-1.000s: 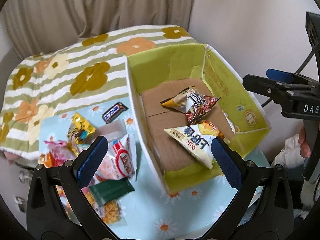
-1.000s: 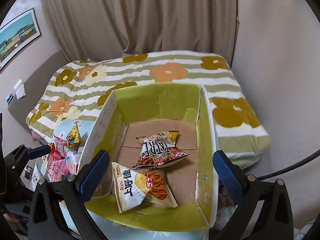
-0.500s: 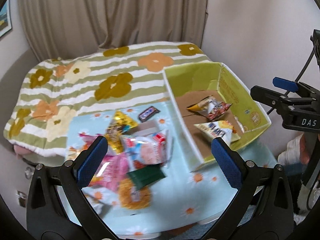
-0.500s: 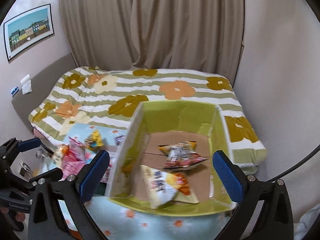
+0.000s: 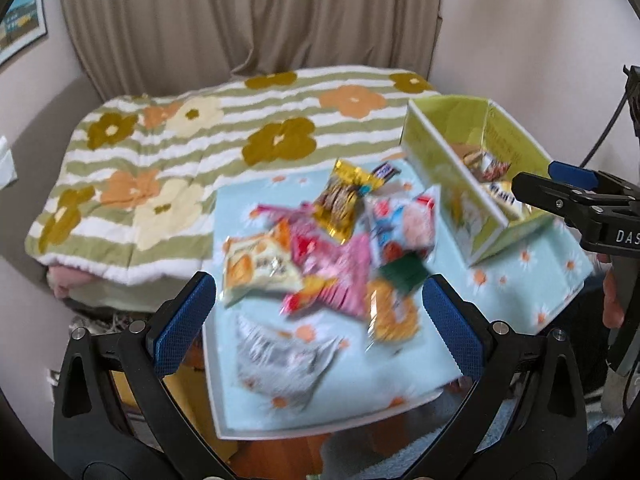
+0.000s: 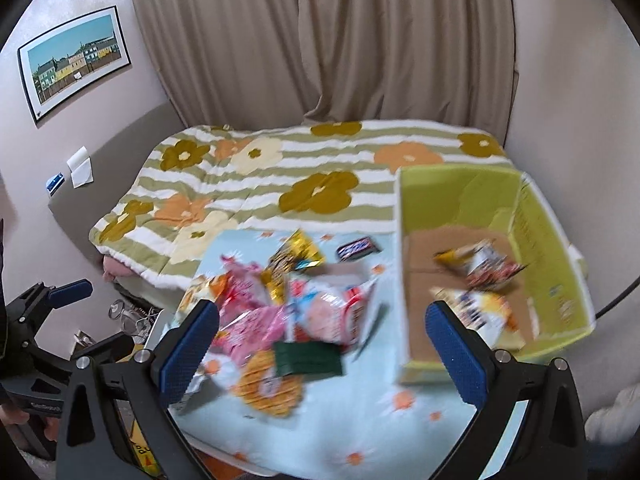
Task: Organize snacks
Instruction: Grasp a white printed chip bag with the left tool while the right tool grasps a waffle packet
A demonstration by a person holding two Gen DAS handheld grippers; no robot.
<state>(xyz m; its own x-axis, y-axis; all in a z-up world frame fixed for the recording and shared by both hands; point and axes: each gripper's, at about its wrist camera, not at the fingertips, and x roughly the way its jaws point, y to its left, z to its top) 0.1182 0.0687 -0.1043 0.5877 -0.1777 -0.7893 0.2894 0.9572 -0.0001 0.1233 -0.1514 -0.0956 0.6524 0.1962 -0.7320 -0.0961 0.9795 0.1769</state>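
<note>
Crinkly foil snack packets [image 5: 340, 240] heaped left of the open lime-green cardboard box [image 6: 536, 216], ahead of left gripper [image 5: 320, 316] and right gripper [image 6: 320, 344], both wide apart, empty.

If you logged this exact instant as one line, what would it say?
left gripper: open, empty | right gripper: open, empty | box: two bags inside | snack pile: on table, beside box

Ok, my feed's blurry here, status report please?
Left tongs and right tongs open, empty. Snack pile loose on table; two bags in green box. Nothing blocking.
</note>
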